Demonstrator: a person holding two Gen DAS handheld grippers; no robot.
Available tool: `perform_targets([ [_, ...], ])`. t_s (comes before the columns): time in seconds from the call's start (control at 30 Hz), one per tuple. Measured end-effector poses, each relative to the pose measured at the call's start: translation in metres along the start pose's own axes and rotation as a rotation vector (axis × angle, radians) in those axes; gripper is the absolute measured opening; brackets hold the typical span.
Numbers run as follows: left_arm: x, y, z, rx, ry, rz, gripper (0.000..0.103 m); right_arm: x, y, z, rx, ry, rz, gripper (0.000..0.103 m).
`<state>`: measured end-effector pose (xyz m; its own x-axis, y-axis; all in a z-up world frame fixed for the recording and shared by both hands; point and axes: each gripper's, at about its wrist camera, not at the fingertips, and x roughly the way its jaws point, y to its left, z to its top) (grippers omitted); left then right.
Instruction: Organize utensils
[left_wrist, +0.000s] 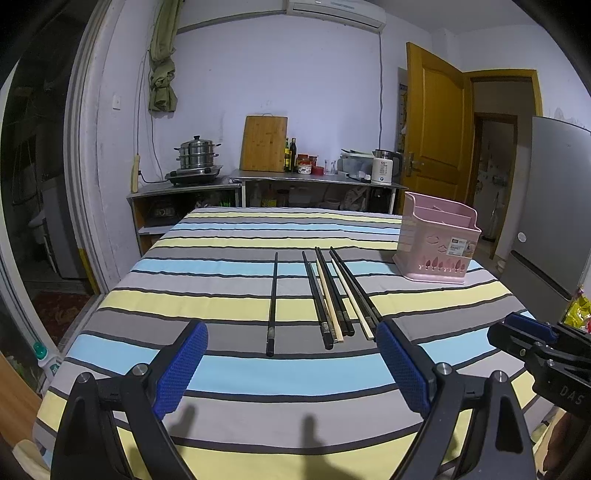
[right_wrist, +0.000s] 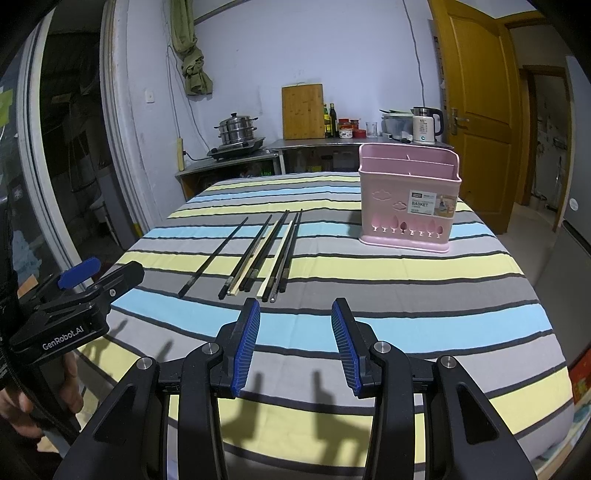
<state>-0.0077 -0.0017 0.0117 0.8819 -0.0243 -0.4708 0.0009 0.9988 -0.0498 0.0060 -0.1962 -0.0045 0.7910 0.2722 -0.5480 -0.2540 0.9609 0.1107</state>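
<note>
Both grippers, left (left_wrist: 291, 363) and right (right_wrist: 295, 345), spread and empty; chopsticks (right_wrist: 258, 254) mid-frame await sorting into pink basket (right_wrist: 408, 199).

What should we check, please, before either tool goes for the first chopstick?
1. Left tool open, nothing held: ok.
2. Right tool open, nothing held: ok.
3. Chopsticks flat on the striped tablecloth, near ends facing the tools: ok.
4. Lone black chopstick apart from the bunch, easiest to pinch: ok.
5. Pink basket upright, top open: ok.
6. Basket compartments empty to the bottom: cannot tell.
</note>
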Motion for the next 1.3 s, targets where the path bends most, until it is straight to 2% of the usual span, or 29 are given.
perform_targets([
  [1.3,-0.0012,-0.0053,-0.0049,0.000,0.004,-0.007,0.093,-0.0001,0.0011,-0.0008,-0.001,0.002,0.001,0.042],
])
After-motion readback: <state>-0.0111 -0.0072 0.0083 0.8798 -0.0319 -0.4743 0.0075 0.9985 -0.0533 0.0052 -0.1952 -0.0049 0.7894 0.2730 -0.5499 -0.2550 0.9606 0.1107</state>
